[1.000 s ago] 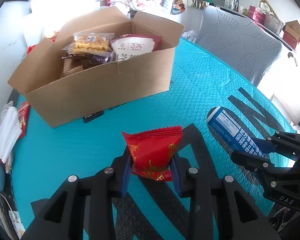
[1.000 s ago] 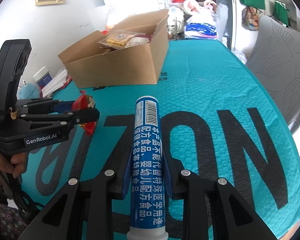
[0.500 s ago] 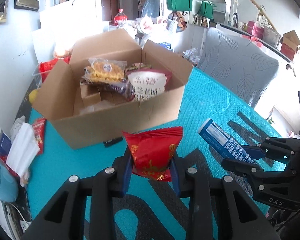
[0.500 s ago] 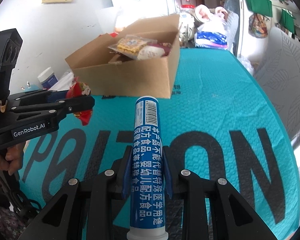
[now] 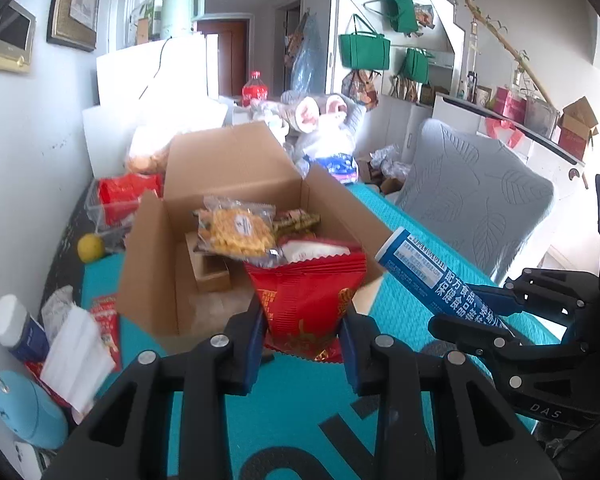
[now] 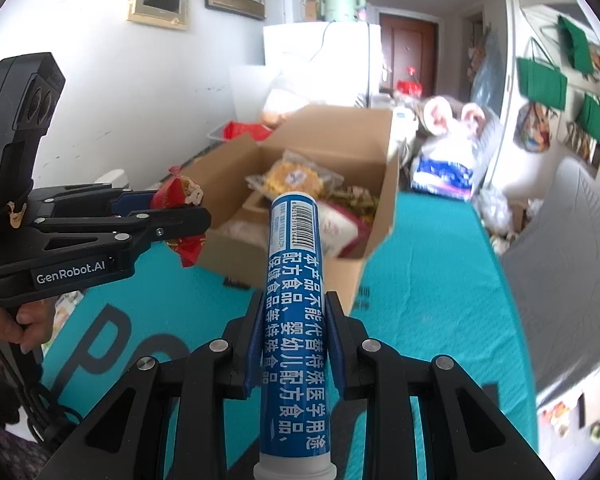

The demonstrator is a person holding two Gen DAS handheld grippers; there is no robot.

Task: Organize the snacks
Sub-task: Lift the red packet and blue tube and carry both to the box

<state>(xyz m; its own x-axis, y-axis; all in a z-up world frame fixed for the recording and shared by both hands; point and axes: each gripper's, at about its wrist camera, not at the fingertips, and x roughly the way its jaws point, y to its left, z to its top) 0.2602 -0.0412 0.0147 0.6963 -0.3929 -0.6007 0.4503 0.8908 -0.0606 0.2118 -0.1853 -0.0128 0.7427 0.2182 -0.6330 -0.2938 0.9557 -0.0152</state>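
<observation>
My left gripper (image 5: 303, 312) is shut on a red snack packet (image 5: 306, 300) and holds it in the air just before the near wall of an open cardboard box (image 5: 152, 264). From the right wrist view the same packet (image 6: 178, 196) shows in the left gripper (image 6: 198, 216), left of the box (image 6: 352, 140). My right gripper (image 6: 294, 312) is shut on a blue tube with white print (image 6: 294, 300), lifted above the teal mat and pointing at the box. The tube (image 5: 424, 272) appears right of the box in the left wrist view. Inside the box lie several packets, a yellow biscuit bag (image 5: 236, 232) on top.
A teal mat (image 5: 300, 420) covers the table. Left of the box lie a white-capped bottle (image 5: 16, 328), tissues (image 5: 76, 360), a lemon (image 5: 90, 247) and a clear bin with red packs (image 5: 120, 196). A grey chair back (image 5: 476, 196) stands right. A hand (image 6: 16, 320) holds the left gripper.
Both grippers have risen with their loads and come closer to the box, which now shows larger and lower in each view. The jaws kept their grips.
</observation>
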